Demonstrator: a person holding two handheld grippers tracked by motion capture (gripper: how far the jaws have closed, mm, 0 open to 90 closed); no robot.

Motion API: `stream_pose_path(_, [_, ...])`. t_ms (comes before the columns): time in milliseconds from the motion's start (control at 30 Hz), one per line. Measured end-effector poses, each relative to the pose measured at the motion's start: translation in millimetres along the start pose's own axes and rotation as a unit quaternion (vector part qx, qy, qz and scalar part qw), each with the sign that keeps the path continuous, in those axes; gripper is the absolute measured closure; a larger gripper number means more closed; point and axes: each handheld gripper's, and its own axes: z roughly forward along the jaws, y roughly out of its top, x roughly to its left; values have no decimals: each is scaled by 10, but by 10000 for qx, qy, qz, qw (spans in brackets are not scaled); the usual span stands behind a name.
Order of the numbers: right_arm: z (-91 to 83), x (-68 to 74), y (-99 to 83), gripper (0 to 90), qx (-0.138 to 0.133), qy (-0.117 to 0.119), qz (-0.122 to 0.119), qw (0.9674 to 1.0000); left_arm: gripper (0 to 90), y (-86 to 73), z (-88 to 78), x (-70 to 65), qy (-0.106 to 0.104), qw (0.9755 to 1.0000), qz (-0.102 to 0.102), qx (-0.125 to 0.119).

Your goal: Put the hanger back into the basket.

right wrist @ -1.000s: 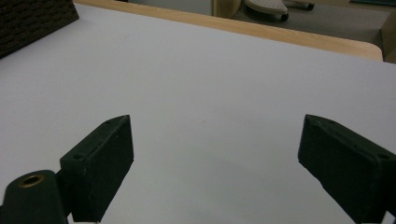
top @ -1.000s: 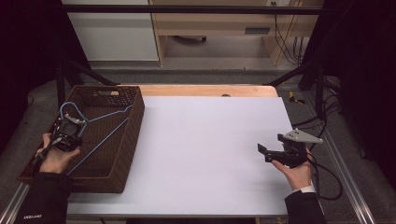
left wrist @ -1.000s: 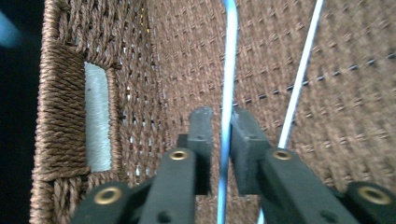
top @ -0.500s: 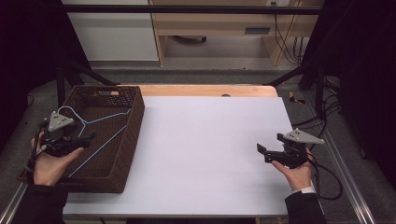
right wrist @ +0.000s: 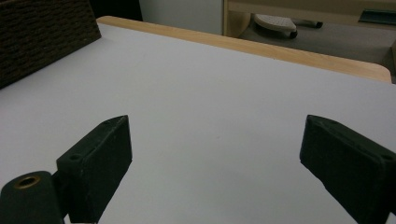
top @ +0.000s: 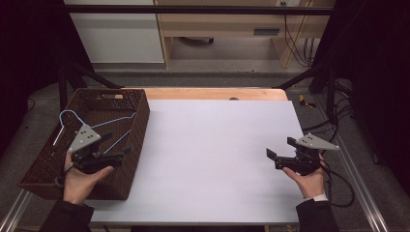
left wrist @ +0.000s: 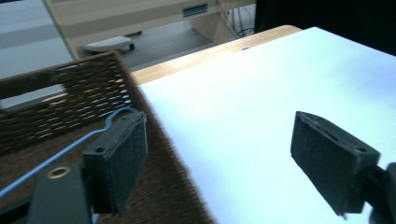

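A: What is on the left?
B: A blue hanger (top: 96,126) lies in the brown basket (top: 138,121). The left gripper (top: 121,152), its jaws just opened wide and empty, hovers above the basket's right wall.

A: And right?
B: The right gripper (top: 280,152) hangs over the white table (top: 212,145), jaws apart, empty.

In the left gripper view the blue hanger (left wrist: 70,147) runs behind the near jaw, so its wire past that jaw is hidden, and its lower end is cut off by the left edge. The wicker basket (left wrist: 56,100) is smeared with blur along the rim just beneath the jaws. In the high view the left gripper (top: 117,149) and the hand under it cover the hanger's lower part. In the right gripper view the basket's corner, far left of the jaws, is cut by the picture's edge.
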Motion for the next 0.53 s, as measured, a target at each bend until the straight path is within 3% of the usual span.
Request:
stream_pose_path(233, [-28,5,-7,90,-62,100,-10,9999,160,-169,176,-167,-345,9994,-22,8])
stream_pose_path(533, [-122,3,-42,85,-234,244,19,9994,157,-260,182,-195,-361,9993,-63,10])
